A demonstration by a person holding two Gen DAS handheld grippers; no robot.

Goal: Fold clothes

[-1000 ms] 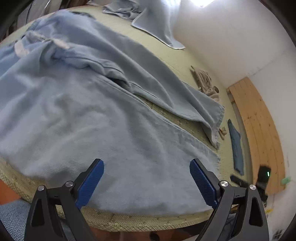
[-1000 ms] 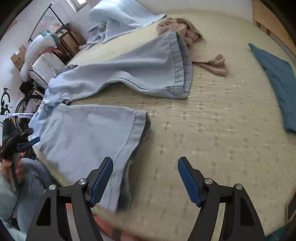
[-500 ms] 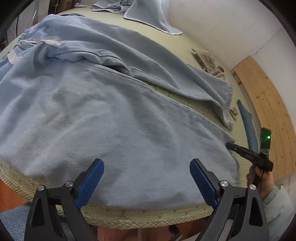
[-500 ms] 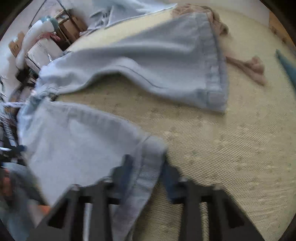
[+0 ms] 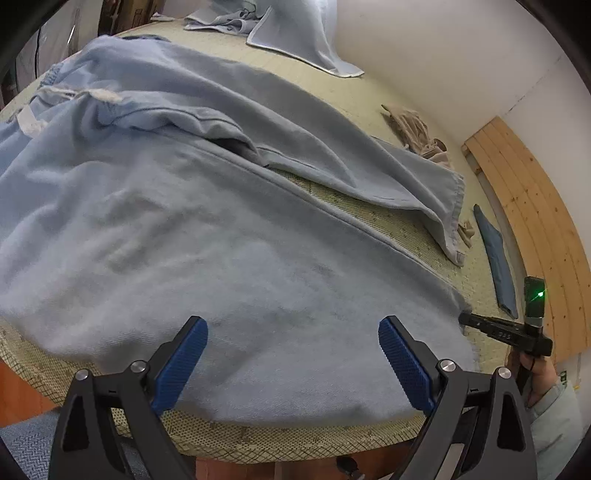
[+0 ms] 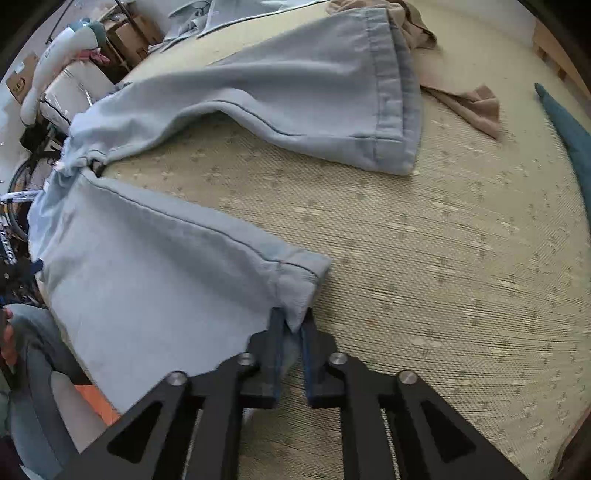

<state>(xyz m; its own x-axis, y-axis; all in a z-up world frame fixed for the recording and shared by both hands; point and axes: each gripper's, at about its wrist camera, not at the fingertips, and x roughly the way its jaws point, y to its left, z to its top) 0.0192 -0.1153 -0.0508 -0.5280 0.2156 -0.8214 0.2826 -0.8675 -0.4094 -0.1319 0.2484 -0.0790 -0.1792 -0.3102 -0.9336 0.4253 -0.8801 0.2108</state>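
Note:
Light blue jeans (image 5: 207, 229) lie spread on a woven mat (image 6: 424, 240), legs apart. In the left wrist view my left gripper (image 5: 291, 354) is open and empty, hovering over the near leg close to the mat's front edge. In the right wrist view my right gripper (image 6: 292, 325) is shut on the hem corner of the near leg (image 6: 295, 280). The far leg (image 6: 314, 85) lies flat beyond it. The right gripper also shows in the left wrist view (image 5: 495, 328) at the hem.
A tan garment (image 6: 465, 99) lies by the far leg's hem. A dark teal cloth (image 6: 569, 133) lies at the right. A light blue garment (image 5: 295, 33) lies at the far end. Wooden slats (image 5: 532, 221) border the mat. Boxes and a bicycle (image 6: 18, 206) stand at the left.
My right gripper moved in to the near leg's hem and shut on its corner. My left gripper stayed open over the near leg and shifted slightly closer.

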